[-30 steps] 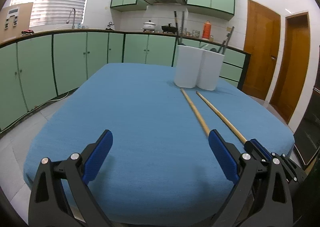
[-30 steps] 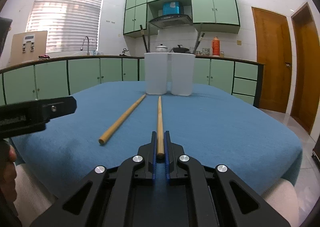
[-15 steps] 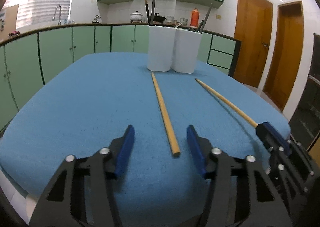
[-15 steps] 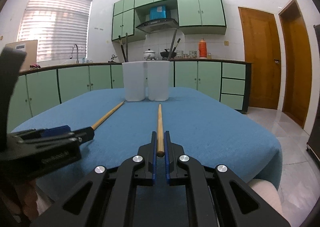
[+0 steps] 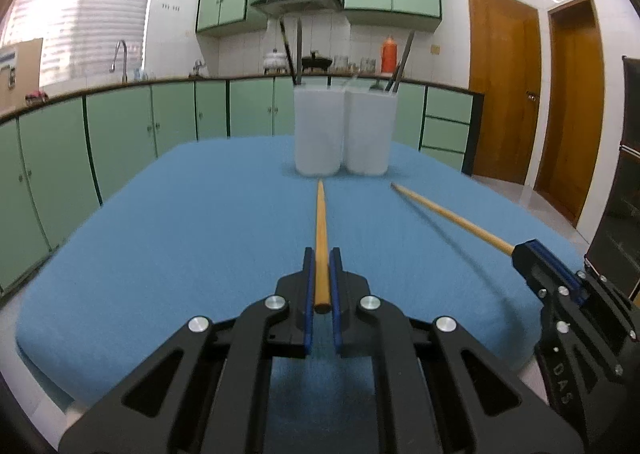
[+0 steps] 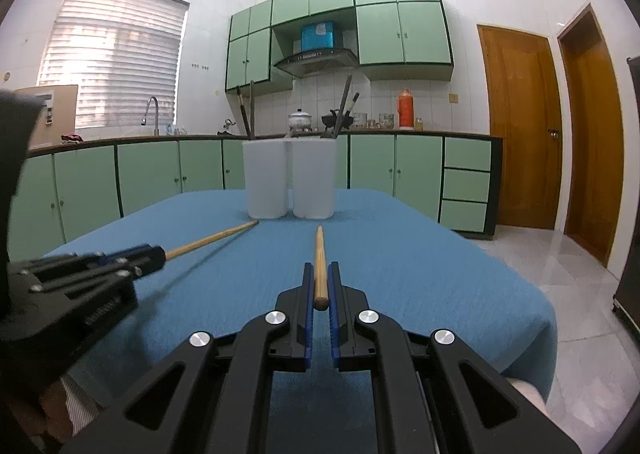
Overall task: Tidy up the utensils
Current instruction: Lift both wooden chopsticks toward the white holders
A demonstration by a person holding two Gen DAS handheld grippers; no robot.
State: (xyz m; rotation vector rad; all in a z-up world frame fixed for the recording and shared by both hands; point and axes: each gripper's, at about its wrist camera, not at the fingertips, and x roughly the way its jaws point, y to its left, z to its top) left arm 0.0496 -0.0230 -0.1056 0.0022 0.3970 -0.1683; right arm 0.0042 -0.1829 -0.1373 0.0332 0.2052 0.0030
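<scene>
Two wooden chopsticks are held, one in each gripper. My left gripper [image 5: 321,254] is shut on the thick end of the left chopstick [image 5: 321,222], which points at two white utensil holders [image 5: 342,132]. My right gripper [image 6: 319,270] is shut on the right chopstick [image 6: 319,254] and holds it lifted above the cloth. The right gripper also shows in the left wrist view [image 5: 532,254] with its chopstick [image 5: 448,216]. The left gripper [image 6: 154,252] and its chopstick [image 6: 212,240] show in the right wrist view. The holders [image 6: 290,178] contain dark utensils.
The table is covered with a blue cloth [image 5: 180,238]. Its front edge is close below both grippers. Green kitchen cabinets [image 6: 132,182] run behind and to the left. Wooden doors [image 6: 520,126] stand at the right.
My left gripper swung right over the left chopstick and closed on its thick end. My right gripper, holding its chopstick throughout, has lifted it off the cloth.
</scene>
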